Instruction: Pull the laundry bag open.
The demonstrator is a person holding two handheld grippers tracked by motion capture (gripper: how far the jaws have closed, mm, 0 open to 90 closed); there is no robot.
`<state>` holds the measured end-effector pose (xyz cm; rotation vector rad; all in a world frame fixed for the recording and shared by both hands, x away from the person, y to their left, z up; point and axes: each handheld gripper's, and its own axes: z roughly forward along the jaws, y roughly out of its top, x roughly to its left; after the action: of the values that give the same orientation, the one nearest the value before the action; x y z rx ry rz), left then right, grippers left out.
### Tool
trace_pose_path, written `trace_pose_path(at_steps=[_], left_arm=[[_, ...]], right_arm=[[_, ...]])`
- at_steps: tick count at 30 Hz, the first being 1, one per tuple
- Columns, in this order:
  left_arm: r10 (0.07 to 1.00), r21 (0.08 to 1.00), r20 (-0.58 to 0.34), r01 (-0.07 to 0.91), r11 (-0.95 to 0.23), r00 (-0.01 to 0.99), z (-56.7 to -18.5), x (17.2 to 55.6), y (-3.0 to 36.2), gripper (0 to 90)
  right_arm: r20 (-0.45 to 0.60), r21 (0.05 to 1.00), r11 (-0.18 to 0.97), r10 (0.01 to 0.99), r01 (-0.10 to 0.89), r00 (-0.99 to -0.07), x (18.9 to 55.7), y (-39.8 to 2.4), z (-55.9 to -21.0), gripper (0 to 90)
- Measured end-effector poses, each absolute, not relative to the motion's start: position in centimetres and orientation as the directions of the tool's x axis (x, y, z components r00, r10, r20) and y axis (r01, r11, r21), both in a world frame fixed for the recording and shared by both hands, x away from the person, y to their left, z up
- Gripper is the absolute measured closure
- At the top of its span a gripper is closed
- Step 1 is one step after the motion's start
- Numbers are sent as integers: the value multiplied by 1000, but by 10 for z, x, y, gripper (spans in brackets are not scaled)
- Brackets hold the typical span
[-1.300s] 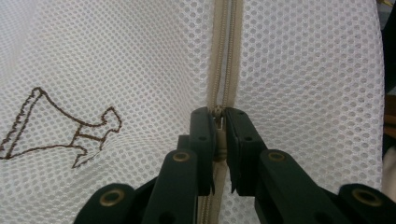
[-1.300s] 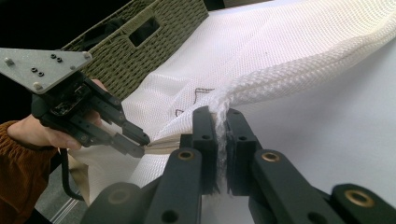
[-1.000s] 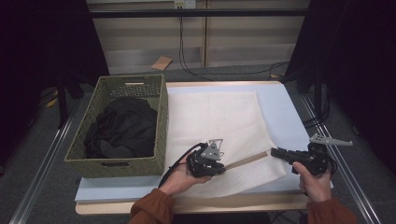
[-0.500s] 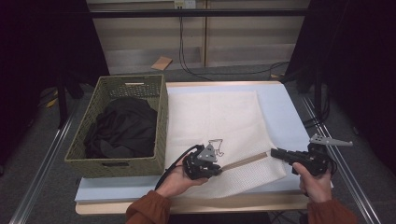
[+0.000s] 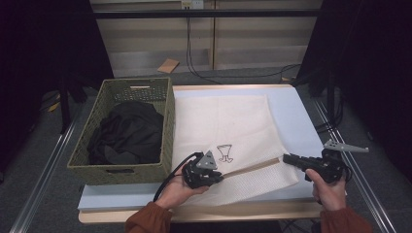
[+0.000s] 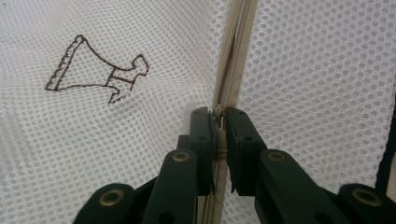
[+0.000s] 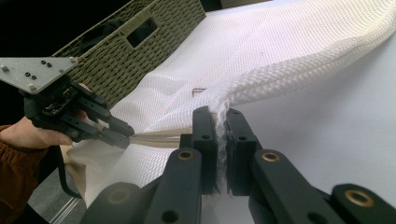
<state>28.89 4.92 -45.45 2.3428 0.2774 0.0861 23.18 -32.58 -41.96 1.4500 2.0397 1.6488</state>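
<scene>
A white mesh laundry bag (image 5: pixel 233 141) is spread on the tabletop (image 5: pixel 296 116), right of a woven basket (image 5: pixel 167 126). Its zipper pull (image 6: pixel 218 114) is pinched by the left gripper (image 5: pixel 217 177) fingers; its near right corner is clamped by the right gripper (image 5: pixel 286 158).

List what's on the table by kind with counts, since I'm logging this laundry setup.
White mesh laundry bag: 1
Green woven basket: 1
Black garment pile in the basket: 1
Handheld grippers: 2, left gripper, right gripper
Total: 5
</scene>
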Motion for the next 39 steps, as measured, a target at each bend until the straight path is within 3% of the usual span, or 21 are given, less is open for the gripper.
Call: trace_pose_path(at_steps=[10,27,39], left_arm=[[237,683,10,167,-712,971,-451,285,64,819],[292,682,-26,231,-694,956,-460,283,83,818],[290,668,6,212,-713,957,-458,279,95,818]], right_arm=[[431,813,-68,737,578,-520,229,-327,-419,849],[434,808,-71,743,584,-510,222,-333,-425,848],[433,806,-69,745,588,-508,222,-333,-425,848]])
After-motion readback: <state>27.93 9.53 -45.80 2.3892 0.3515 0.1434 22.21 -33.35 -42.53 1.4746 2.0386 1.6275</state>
